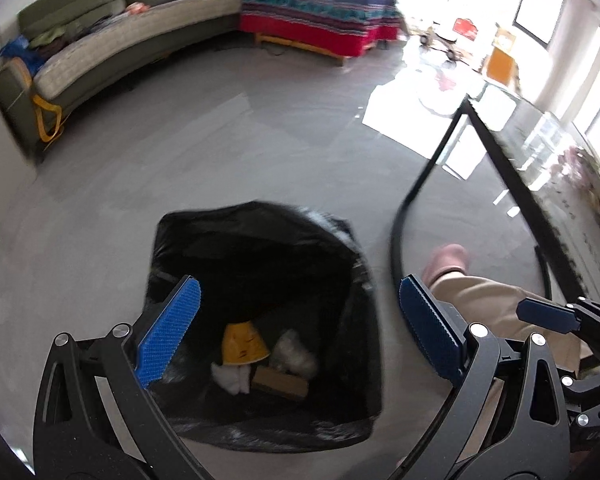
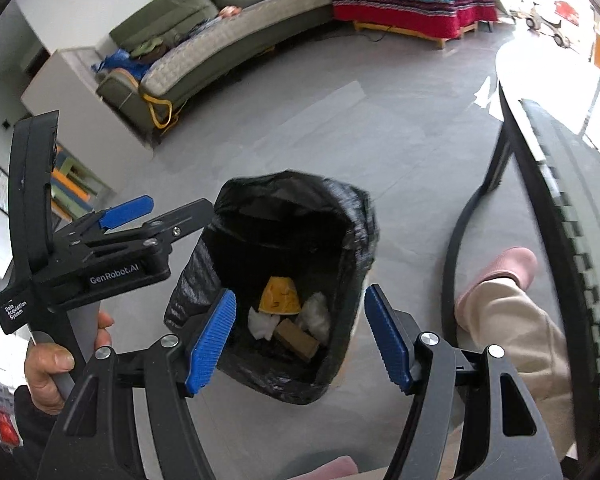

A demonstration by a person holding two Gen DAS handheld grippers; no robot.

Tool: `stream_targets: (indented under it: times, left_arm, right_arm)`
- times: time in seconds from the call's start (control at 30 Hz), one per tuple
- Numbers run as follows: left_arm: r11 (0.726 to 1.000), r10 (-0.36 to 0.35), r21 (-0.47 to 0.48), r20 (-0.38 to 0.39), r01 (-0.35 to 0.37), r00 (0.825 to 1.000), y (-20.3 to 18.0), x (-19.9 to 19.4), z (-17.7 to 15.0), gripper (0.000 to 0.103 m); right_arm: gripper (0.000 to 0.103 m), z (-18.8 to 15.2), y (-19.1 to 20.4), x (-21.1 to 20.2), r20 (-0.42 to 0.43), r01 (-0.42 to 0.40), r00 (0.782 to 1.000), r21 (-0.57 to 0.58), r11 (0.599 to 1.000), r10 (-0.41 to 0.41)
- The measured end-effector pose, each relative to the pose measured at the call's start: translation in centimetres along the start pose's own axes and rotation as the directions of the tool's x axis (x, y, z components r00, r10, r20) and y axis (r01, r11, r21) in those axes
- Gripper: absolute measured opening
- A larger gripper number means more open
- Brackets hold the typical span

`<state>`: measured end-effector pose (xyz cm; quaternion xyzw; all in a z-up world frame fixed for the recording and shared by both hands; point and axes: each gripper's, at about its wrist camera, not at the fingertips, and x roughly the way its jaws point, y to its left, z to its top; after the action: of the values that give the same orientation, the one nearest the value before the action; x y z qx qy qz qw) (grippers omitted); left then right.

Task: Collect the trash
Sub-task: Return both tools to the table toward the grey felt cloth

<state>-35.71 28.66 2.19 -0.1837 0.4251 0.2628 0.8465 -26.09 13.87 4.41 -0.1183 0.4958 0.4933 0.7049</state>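
A bin lined with a black bag [image 1: 260, 240] stands on the grey floor, right below both grippers. At its bottom lie a yellow wrapper [image 1: 242, 344], crumpled white paper [image 1: 232, 378], a brown box [image 1: 280, 384] and a clear plastic wad [image 1: 296, 354]. My left gripper [image 1: 300, 282] hangs over the bin's mouth, open wide, with nothing between its blue pads. My right gripper [image 2: 300, 291] is also open and empty above the bin [image 2: 340, 208], where the same yellow wrapper [image 2: 280, 296] and brown box [image 2: 296, 338] show. A hand [image 2: 56, 360] holds the left gripper's handle.
A black-framed table [image 1: 512, 168] runs along the right, its curved leg [image 2: 456, 248] close to the bin. A leg in beige trousers with a pink slipper [image 2: 504, 268] stands between bin and table. A grey-green sofa [image 1: 112, 44] and a bed with a red patterned blanket [image 1: 320, 12] line the far side.
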Motion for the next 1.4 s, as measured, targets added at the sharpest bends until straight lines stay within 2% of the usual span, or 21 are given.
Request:
stream_targets:
  times: [0.17, 0.27, 0.43, 0.63, 0.73, 0.9, 0.93, 1.1, 1.27, 1.33, 1.4]
  left_arm:
    - [0.994, -0.068, 0.087, 0.018, 0.066, 0.998, -5.1, -0.2, 2.8, 0.097]
    - [0.985, -0.109, 0.135, 0.023, 0.105, 0.994, -8.1, -0.2, 4.1, 0.097]
    - [0.956, -0.177, 0.240, 0.011, 0.169, 0.984, -14.5, 0.0, 6.5, 0.097]
    - [0.909, -0.245, 0.344, -0.018, 0.236, 0.969, -22.1, 0.2, 8.6, 0.097]
    - [0.873, -0.274, 0.414, -0.024, 0.260, 0.961, -26.4, 0.0, 9.2, 0.097]
    - [0.798, -0.312, 0.531, -0.044, 0.287, 0.949, -33.2, -0.1, 10.0, 0.097]
    - [0.786, -0.318, 0.544, -0.051, 0.294, 0.947, -34.2, -0.1, 10.1, 0.097]
    - [0.699, -0.354, 0.636, -0.089, 0.327, 0.931, -40.2, 0.5, 10.9, 0.097]
    - [0.593, -0.367, 0.723, -0.151, 0.355, 0.918, -44.4, 2.1, 11.3, 0.097]
    - [0.566, -0.364, 0.737, -0.178, 0.369, 0.914, -45.6, 2.7, 11.4, 0.097]
    - [0.553, -0.359, 0.745, -0.190, 0.372, 0.914, -46.5, 3.3, 11.7, 0.097]
  right_arm:
    - [0.068, 0.7, -3.6, -3.0, 0.062, 0.014, 0.998, 0.059, 0.998, -0.017]
    - [0.068, 1.2, -6.4, -5.6, 0.110, 0.063, 0.991, 0.094, 0.994, -0.074]
    - [0.068, 1.8, -12.0, -10.1, 0.182, 0.127, 0.970, 0.190, 0.973, -0.162]
    - [0.068, 1.6, -18.9, -14.7, 0.222, 0.202, 0.936, 0.299, 0.932, -0.274]
    - [0.068, 1.0, -21.9, -16.9, 0.229, 0.238, 0.916, 0.346, 0.907, -0.328]
    - [0.068, 0.4, -27.6, -21.1, 0.234, 0.296, 0.875, 0.436, 0.850, -0.424]
    - [0.068, 0.3, -29.0, -22.2, 0.230, 0.317, 0.859, 0.462, 0.828, -0.457]
    - [0.068, 0.3, -34.8, -25.9, 0.191, 0.369, 0.808, 0.573, 0.732, -0.558]
    - [0.076, 0.7, -39.4, -27.0, 0.161, 0.363, 0.800, 0.636, 0.681, -0.578]
    - [0.076, 0.6, -40.9, -26.9, 0.143, 0.361, 0.805, 0.652, 0.667, -0.575]
    - [0.076, 1.0, -41.8, -26.4, 0.123, 0.373, 0.804, 0.658, 0.654, -0.582]
